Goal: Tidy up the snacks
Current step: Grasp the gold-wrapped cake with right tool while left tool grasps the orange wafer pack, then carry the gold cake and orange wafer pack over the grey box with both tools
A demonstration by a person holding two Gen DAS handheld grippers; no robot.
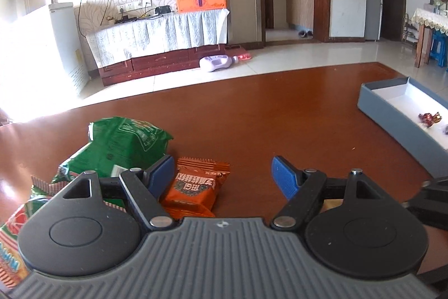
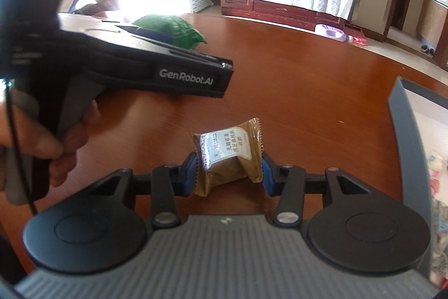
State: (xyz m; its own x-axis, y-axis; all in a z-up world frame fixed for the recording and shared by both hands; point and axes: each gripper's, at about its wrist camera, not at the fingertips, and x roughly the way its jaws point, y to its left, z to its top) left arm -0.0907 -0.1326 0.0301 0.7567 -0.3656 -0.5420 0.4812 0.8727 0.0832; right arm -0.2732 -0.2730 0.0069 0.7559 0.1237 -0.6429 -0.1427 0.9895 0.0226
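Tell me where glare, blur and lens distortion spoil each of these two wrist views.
Left wrist view: sunlight blows out the floor at the left and puts a sheen on the table; the fisheye bows the far table edge; the red candy in the grey box is smeared.
Right wrist view: the window area at top is washed out; the person's hand and the box at the right edge are soft.

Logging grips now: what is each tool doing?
Left tool: open, nothing between its fingers.
Right tool: shut on the gold snack packet.
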